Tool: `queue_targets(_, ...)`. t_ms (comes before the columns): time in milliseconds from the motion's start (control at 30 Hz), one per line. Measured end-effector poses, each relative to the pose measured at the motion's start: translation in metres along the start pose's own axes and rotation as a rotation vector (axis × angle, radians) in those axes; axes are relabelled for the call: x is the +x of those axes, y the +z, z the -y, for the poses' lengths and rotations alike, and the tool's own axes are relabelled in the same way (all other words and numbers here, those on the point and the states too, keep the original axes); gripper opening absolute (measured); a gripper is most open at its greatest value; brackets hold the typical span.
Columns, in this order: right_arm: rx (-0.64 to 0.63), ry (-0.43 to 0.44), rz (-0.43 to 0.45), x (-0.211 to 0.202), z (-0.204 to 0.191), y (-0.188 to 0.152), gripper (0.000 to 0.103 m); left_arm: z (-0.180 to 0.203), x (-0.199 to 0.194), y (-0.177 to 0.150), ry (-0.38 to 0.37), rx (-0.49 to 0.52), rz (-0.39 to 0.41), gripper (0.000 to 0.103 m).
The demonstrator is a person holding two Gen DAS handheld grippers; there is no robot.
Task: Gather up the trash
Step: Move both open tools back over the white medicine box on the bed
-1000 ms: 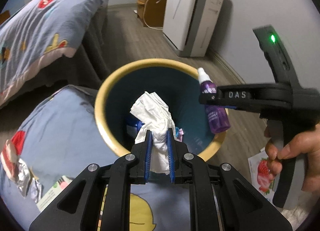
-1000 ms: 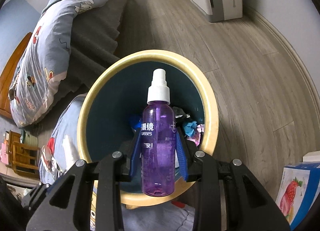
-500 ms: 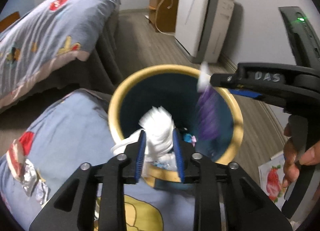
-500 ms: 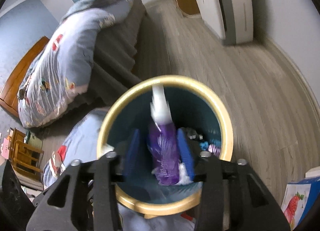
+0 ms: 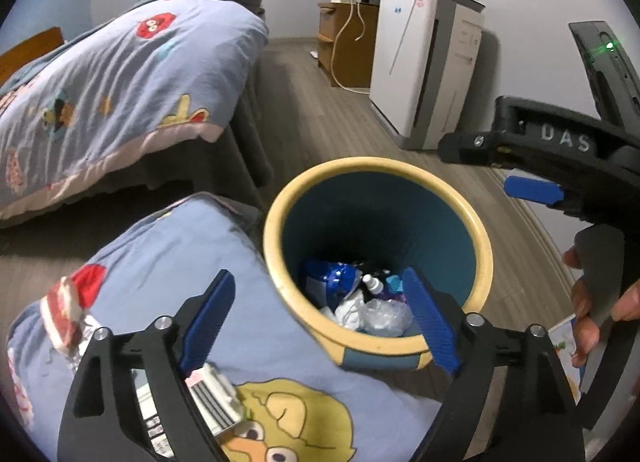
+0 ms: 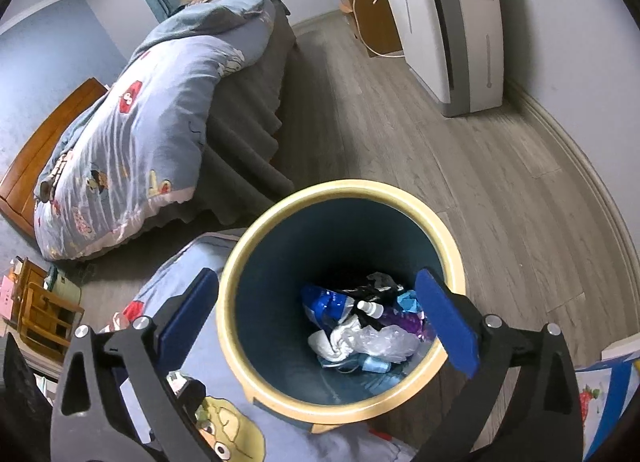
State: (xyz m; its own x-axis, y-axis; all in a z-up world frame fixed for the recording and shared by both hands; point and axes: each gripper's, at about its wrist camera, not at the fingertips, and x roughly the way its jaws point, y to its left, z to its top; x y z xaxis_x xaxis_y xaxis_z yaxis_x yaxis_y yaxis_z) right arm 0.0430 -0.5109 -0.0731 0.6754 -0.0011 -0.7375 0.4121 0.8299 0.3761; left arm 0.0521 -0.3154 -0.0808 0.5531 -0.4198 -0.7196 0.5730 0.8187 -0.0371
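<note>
A bin with a yellow rim and a blue inside stands on the floor just below both grippers. At its bottom lie a purple spray bottle on its side and a crumpled white tissue, among other rubbish. The tissue and the bottle's white cap also show in the left wrist view. My left gripper hangs over the near rim, its jaws opening, with nothing between them. My right gripper hovers over the bin mouth, its jaws opening too, and holds nothing. One of its blue pads shows at the right in the left wrist view.
A blue cartoon-print cushion lies against the bin's left side with wrappers and a small striped box on it. A bed lies beyond it. A white appliance and wooden cabinet line the wall. A strawberry-print book lies at the right.
Both grippers went from shut to wide open. The tissue left the left jaws and the purple bottle the right jaws; both now lie in the bin. Both grippers rose.
</note>
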Motion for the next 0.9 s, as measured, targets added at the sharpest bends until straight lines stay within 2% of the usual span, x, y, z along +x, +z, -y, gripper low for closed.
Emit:
queue_targets(200,-0.029,-0.015,-0.013,-0.006,-0.015,-0.002,0.097,-0.018,-0.015,-0.004,0.031,-0.029,0.006,0.094)
queue_targets(600,-0.066,-0.017,-0.002,-0.023,-0.045,-0.008,0.097,-0.056,-0.047,-0.020,0.097,-0.059,0.018,0.094)
queue_targets(900,-0.113,-0.007,-0.027,-0.020,-0.083,-0.022,0.097,-0.089,-0.072,-0.036,0.144,-0.087,0.024,0.094)
